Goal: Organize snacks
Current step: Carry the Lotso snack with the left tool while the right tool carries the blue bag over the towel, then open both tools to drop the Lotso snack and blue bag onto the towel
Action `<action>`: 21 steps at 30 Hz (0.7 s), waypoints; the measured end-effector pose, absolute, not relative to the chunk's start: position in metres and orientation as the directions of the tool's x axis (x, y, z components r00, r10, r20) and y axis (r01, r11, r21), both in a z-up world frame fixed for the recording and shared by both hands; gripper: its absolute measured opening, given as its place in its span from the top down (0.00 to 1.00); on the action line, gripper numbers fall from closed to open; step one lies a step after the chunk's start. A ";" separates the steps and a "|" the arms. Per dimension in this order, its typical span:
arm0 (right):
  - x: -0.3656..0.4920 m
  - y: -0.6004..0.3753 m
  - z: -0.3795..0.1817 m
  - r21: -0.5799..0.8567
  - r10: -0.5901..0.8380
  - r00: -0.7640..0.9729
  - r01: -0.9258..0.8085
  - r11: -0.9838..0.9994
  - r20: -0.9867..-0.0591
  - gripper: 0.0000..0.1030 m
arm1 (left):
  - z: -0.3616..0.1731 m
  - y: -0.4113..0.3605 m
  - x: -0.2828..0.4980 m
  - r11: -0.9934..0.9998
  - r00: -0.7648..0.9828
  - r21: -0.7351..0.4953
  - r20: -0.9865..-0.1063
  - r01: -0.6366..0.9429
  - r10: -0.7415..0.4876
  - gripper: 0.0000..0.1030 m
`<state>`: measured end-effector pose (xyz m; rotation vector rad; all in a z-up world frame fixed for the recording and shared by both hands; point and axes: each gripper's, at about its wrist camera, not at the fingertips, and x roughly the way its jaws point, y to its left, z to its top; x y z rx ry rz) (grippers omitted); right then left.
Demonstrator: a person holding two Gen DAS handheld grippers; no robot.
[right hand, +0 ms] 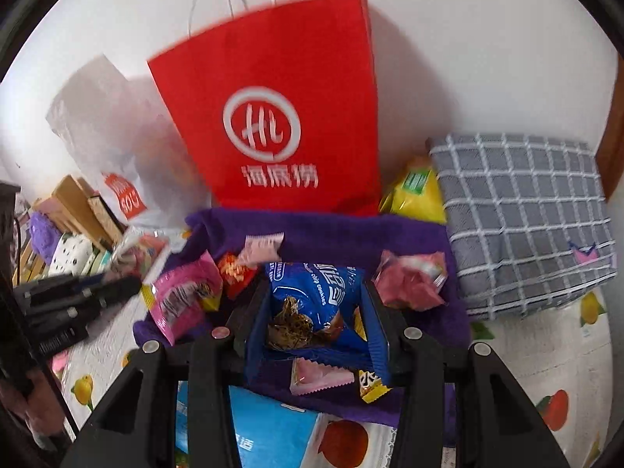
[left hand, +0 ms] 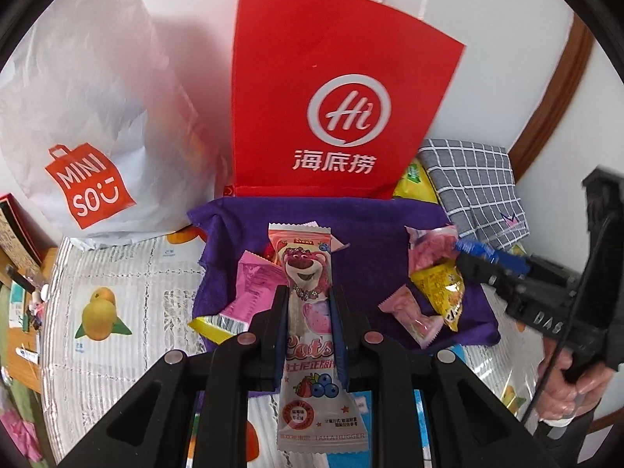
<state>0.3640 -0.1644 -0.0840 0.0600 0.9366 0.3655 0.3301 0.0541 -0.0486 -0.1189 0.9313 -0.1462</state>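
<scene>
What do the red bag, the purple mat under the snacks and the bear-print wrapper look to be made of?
Red bag: matte paper, apparently; stiff flat faces, creased folds. Purple mat: soft napped cloth, fuzzy and rumpled at its edge. Bear-print wrapper: glossy printed plastic film with crimped, serrated ends.

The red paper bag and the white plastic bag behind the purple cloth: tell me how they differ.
The red paper bag stands stiff and flat-faced with white cord handles; the white plastic bag is crinkled and slumped. The red one bears a white circle logo, the white one a red shopping-bag logo. Both stand against the wall, behind the purple cloth.
</scene>
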 end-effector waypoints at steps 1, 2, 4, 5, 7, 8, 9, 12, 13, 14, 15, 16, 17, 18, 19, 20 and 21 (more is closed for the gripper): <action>0.369 -0.163 -0.092 0.214 0.336 0.514 -0.282 0.935 -0.789 0.57 | -0.050 0.055 0.333 0.984 0.586 -0.163 -0.791 0.072 -0.174 0.81; 0.372 -0.162 -0.097 0.218 0.336 0.500 -0.281 0.935 -0.798 0.57 | -0.052 0.056 0.336 0.984 0.583 -0.164 -0.794 0.071 -0.174 0.81; 0.378 -0.160 -0.109 0.225 0.335 0.471 -0.275 0.935 -0.816 0.57 | -0.055 0.057 0.341 0.980 0.573 -0.181 -0.796 0.077 -0.192 0.81; 0.381 -0.159 -0.116 0.225 0.332 0.454 -0.274 0.935 -0.827 0.57 | -0.056 0.057 0.343 0.979 0.569 -0.187 -0.798 0.081 -0.199 0.81; 0.386 -0.157 -0.129 0.215 0.317 0.425 -0.271 0.938 -0.848 0.57 | -0.060 0.054 0.348 0.977 0.559 -0.195 -0.802 0.089 -0.211 0.81; 0.387 -0.156 -0.133 0.208 0.308 0.413 -0.270 0.940 -0.857 0.57 | -0.062 0.051 0.351 0.975 0.551 -0.201 -0.805 0.096 -0.220 0.81; 0.388 -0.155 -0.137 0.202 0.300 0.400 -0.269 0.942 -0.866 0.57 | -0.065 0.049 0.353 0.973 0.543 -0.209 -0.807 0.102 -0.230 0.81; 0.391 -0.153 -0.149 0.209 0.300 0.355 -0.272 0.939 -0.885 0.57 | -0.073 0.039 0.361 0.964 0.517 -0.237 -0.815 0.117 -0.264 0.81; 0.391 -0.152 -0.151 0.215 0.306 0.340 -0.279 0.936 -0.889 0.56 | -0.076 0.037 0.363 0.962 0.510 -0.245 -0.816 0.120 -0.272 0.81; 0.392 -0.150 -0.154 0.213 0.306 0.325 -0.290 0.933 -0.895 0.56 | -0.078 0.035 0.366 0.960 0.503 -0.252 -0.818 0.122 -0.279 0.81; 0.392 -0.149 -0.156 0.208 0.301 0.320 -0.295 0.933 -0.898 0.56 | -0.081 0.033 0.369 0.957 0.494 -0.262 -0.820 0.124 -0.289 0.81; 0.392 -0.148 -0.157 0.204 0.298 0.320 -0.296 0.933 -0.900 0.56 | -0.084 0.032 0.371 0.956 0.488 -0.267 -0.822 0.124 -0.293 0.81; 0.392 -0.148 -0.158 0.202 0.296 0.320 -0.296 0.933 -0.900 0.55 | -0.086 0.030 0.373 0.955 0.481 -0.270 -0.826 0.122 -0.295 0.81; 0.392 -0.148 -0.158 0.203 0.296 0.318 -0.295 0.934 -0.901 0.55 | -0.088 0.029 0.375 0.955 0.476 -0.270 -0.829 0.121 -0.294 0.81; 0.392 -0.148 -0.158 0.205 0.297 0.313 -0.295 0.933 -0.902 0.55 | -0.091 0.028 0.377 0.956 0.473 -0.271 -0.831 0.117 -0.293 0.81; 0.392 -0.148 -0.157 0.208 0.297 0.301 -0.295 0.933 -0.906 0.54 | -0.093 0.028 0.378 0.955 0.472 -0.274 -0.831 0.115 -0.295 0.81; 0.392 -0.148 -0.157 0.206 0.292 0.290 -0.294 0.933 -0.912 0.53 | -0.094 0.028 0.379 0.954 0.472 -0.277 -0.830 0.113 -0.297 0.81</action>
